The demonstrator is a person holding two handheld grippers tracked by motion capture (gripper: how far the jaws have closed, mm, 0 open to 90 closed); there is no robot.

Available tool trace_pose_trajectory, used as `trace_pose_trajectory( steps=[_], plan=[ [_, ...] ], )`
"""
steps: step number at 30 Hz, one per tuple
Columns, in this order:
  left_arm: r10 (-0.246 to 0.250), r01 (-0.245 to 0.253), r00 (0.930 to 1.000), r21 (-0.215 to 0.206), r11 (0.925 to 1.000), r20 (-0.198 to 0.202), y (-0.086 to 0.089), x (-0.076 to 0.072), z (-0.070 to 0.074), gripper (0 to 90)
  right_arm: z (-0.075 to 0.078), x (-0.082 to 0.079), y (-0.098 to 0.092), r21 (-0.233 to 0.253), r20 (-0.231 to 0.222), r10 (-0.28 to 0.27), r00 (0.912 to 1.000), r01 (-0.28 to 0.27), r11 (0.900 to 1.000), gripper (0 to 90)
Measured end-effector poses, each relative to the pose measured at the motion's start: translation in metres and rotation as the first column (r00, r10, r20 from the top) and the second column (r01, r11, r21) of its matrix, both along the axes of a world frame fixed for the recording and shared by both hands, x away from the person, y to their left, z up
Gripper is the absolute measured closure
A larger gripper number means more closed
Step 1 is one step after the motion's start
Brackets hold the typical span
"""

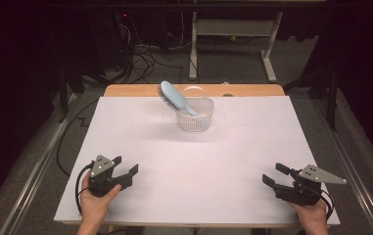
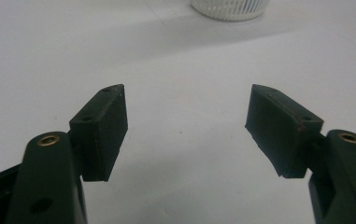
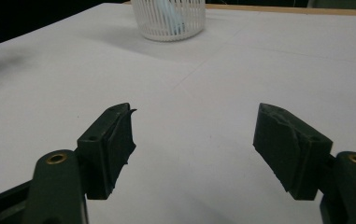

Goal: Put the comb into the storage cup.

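Note:
A light blue hairbrush (image 1: 174, 97) stands tilted in a white slatted basket (image 1: 197, 120) at the far middle of the white table, its bristled head sticking out up and to the left. The basket (image 2: 229, 9) shows at the top of the left gripper view, and the basket (image 3: 168, 18) with blue inside shows at the top of the right gripper view. My left gripper (image 1: 125, 165) rests near the front left corner, open and empty. My right gripper (image 1: 274, 174) rests near the front right corner, open and empty too. Both are far from the basket.
The white sheet (image 1: 194, 161) covers most of the table; a wooden strip (image 1: 252, 90) shows along the far edge. Beyond the table are desk legs (image 1: 270, 54) and cables (image 1: 140, 58) on the floor. Metal rails (image 1: 32, 171) run along both sides.

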State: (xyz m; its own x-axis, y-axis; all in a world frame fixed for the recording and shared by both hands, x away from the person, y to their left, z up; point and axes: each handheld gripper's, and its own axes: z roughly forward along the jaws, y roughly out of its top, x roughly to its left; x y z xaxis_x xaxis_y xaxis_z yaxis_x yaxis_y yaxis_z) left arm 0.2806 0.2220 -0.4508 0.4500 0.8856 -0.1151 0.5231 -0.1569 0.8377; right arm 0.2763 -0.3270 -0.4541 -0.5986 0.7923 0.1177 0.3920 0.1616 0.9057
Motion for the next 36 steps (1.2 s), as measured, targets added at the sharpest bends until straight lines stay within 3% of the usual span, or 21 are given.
trace_pose_trajectory(
  steps=[36],
  plan=[
    [0.029, -0.029, 0.9995, 0.011, 0.9995, -0.012, 0.007, -0.007, -0.014, 30.3, 0.0, 0.0, 0.0, 0.003, 0.0, 0.002, 1.0, -0.002, 1.0, 29.2]
  ],
)
